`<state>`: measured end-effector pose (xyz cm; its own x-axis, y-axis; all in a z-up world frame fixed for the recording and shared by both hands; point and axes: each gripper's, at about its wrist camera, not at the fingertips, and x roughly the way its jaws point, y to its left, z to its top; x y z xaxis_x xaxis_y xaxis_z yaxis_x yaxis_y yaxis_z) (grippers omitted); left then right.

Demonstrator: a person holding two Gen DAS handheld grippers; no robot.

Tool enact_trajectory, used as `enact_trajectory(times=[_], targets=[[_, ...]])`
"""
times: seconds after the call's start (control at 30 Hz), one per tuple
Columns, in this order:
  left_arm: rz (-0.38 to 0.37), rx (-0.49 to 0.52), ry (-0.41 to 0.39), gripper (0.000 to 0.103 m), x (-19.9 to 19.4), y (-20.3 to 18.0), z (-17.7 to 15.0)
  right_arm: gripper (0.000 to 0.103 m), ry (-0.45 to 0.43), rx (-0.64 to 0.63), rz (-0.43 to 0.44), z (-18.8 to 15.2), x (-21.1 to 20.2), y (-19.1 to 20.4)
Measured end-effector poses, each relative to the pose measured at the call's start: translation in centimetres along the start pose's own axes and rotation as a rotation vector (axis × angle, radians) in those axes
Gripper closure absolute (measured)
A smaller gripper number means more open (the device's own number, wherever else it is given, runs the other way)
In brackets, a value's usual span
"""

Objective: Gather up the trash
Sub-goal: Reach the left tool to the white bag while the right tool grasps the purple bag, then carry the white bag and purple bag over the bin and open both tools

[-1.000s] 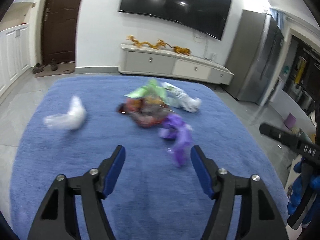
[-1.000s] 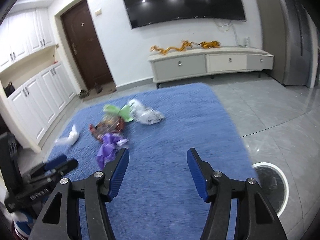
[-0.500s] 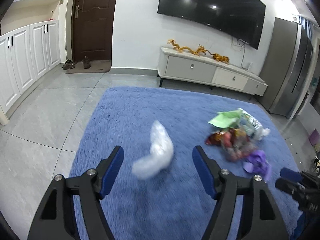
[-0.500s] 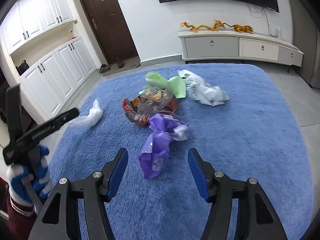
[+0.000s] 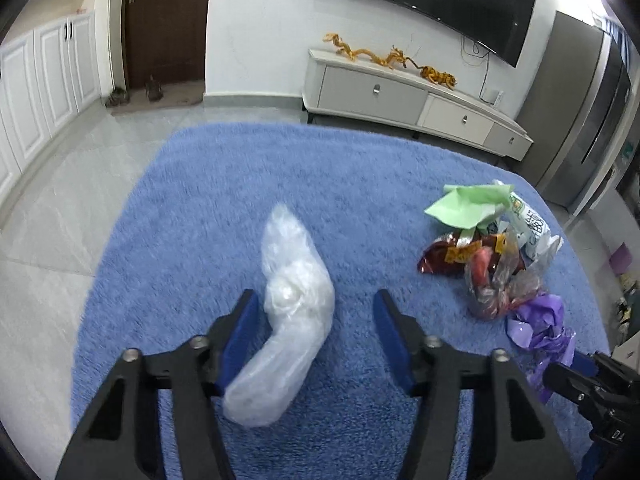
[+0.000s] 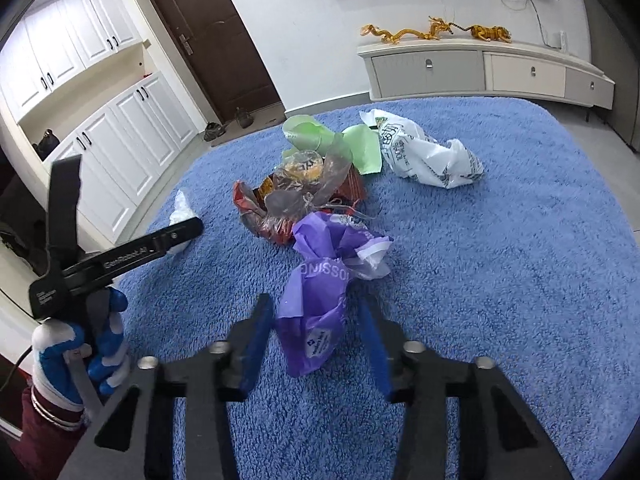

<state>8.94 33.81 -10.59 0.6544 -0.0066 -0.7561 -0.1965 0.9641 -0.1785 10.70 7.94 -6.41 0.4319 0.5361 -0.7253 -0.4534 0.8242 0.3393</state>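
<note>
Trash lies on a blue rug (image 5: 208, 208). A clear plastic wad (image 5: 288, 312) lies between the jaws of my open left gripper (image 5: 316, 308), touching the left pad. A purple bag (image 6: 320, 300) lies between the jaws of my open right gripper (image 6: 316, 312); the bag also shows in the left wrist view (image 5: 540, 328). Beyond it sits a clear bag over red wrappers (image 6: 300, 200), a green bag (image 6: 332, 144) and a white printed bag (image 6: 424, 156). The clear wad (image 6: 180, 212) is partly hidden behind the left gripper's body (image 6: 120, 256).
A white TV cabinet (image 6: 480, 68) with golden dragon figures stands past the rug's far edge. White cupboards (image 6: 120, 128) and a brown door (image 6: 216, 40) are on the left. Grey tile floor (image 5: 52, 200) surrounds the rug. A grey fridge (image 5: 580, 112) stands at the right.
Both grippers have moved forward and down. The clear wad now lies between the left jaws, the purple bag between the right jaws. Both stay open.
</note>
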Motion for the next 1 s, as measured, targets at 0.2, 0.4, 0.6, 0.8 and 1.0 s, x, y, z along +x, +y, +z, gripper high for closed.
enact_trajectory(times=[0.2,0.4,0.6,0.8,1.0], targets=[[-0.045,-0.024,-0.014,0.075,-0.7,0.7,-0.9,0.084,-0.023,0.021,0.022,-0.4,-1.3,-1.1],[-0.100,0.027,-0.063,0.076,-3.7,-0.9,-2.6,0.087,-0.070,0.022,0.050,-0.7,-3.9,-1.5],[-0.173,0.059,-0.110,0.076,-6.5,-3.7,-3.7,0.087,-0.125,0.042,0.050,-1.3,-7.4,-2.5],[-0.237,0.082,-0.133,0.076,-8.6,-6.3,-3.8,0.087,-0.189,0.090,0.087,-1.7,-10.7,-4.0],[-0.260,0.116,-0.125,0.076,-9.5,-9.1,-4.5,0.087,-0.251,0.131,0.070,-2.4,-13.5,-6.0]])
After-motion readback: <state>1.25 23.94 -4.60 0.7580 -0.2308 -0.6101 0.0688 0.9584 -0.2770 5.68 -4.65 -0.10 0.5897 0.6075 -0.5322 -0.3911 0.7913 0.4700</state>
